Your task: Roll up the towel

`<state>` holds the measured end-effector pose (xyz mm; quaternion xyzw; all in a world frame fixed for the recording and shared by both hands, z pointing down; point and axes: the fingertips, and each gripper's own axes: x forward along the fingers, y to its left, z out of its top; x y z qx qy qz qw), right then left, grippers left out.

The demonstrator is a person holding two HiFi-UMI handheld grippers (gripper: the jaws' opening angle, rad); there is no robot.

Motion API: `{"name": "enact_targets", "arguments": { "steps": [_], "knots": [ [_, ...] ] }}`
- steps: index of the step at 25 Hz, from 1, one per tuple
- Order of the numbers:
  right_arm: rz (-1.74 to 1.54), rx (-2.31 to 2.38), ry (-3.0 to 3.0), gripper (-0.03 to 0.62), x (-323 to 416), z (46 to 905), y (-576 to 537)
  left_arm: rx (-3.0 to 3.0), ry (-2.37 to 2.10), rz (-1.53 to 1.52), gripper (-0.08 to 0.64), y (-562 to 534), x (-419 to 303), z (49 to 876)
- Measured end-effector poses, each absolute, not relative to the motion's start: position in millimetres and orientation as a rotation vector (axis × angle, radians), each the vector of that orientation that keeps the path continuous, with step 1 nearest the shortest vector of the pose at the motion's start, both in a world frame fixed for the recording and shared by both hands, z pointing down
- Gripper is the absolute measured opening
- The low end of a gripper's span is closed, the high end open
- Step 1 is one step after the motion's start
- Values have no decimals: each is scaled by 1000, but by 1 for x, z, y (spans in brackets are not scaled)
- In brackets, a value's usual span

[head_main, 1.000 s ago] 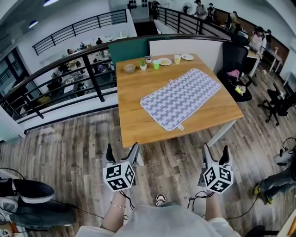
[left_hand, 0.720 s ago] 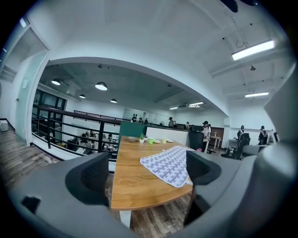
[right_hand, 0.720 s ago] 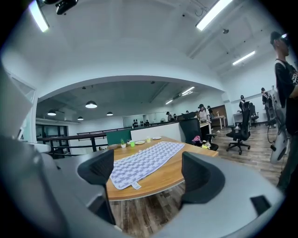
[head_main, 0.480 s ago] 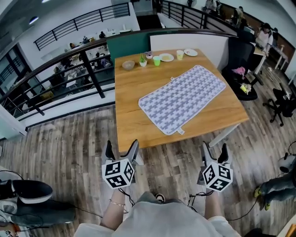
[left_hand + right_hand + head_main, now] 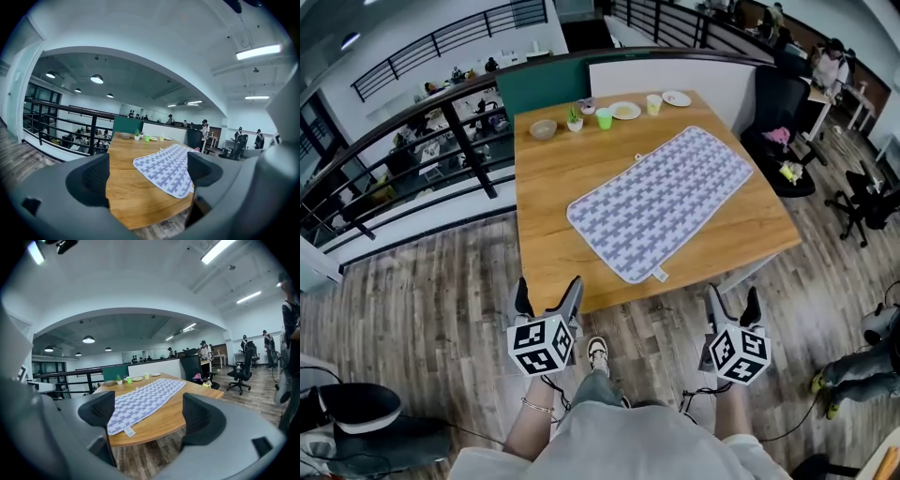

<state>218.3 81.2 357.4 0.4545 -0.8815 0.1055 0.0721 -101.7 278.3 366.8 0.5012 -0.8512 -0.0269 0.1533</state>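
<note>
Under everything, floor [image 5: 441, 281]: grey-brown wood planks. Only the head view shows the person's shoe [image 5: 598, 354] on it, between the two grippers.
Railing [image 5: 441, 131]: black bars along the table's left edge, running on past its far left corner.
Table [image 5: 546, 187]: square wooden top, bare along its left edge. The head view shows the whole top, while each gripper view looks low across it from the near edge.
Chair [image 5: 776, 112]: a black office chair just off the table's right edge, near the far right corner.
Towel [image 5: 661, 199]: lies flat and unrolled, lilac and white in pattern. It lies on a slant from the middle of the near edge toward the far right corner.
Left gripper [image 5: 548, 292]: jaws apart with nothing between them. It is over the floor, just short of the near edge by the near left corner. Its own view frames the towel's near end between the jaws, but well beyond them.
Right gripper [image 5: 732, 300]: jaws wide apart and empty. It is over the floor, off the near edge toward the near right corner, clear of the table.
Dishes: a row along the far edge of bowl [image 5: 543, 129], plant pot [image 5: 574, 120], green cup [image 5: 604, 119], plate [image 5: 624, 110], yellow cup [image 5: 653, 103] and small plate [image 5: 677, 97].
Label [image 5: 126, 431]: a white tag at the towel's near corner, close to the near edge. It is plain in the right gripper view, tiny in the head view, and cannot be made out in the left gripper view.
</note>
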Motion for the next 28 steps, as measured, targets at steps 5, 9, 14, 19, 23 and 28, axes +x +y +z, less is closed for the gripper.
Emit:
{"name": "enact_targets", "arguments": {
  "steps": [5,9,14,19,23,28],
  "knots": [
    [313,1400,-2635,454,192,353,52,1477,-2427,-73,523,239,-135,362],
    [320,1457,-2609,451,175,348,29,1519,-2401,-61,523,207,-163,357],
    [319,1487,-2587,448,143,344,4,1556,-2376,-60,523,170,-202,354],
    [293,1524,-2553,445,115,341,-14,1599,-2339,-69,523,136,-239,357],
    [293,1541,-2514,443,103,346,-18,1621,-2280,-46,523,117,-258,373],
    [323,1545,-2474,434,101,362,-24,1631,-2210,-10,523,96,-268,395]
  ]
}}
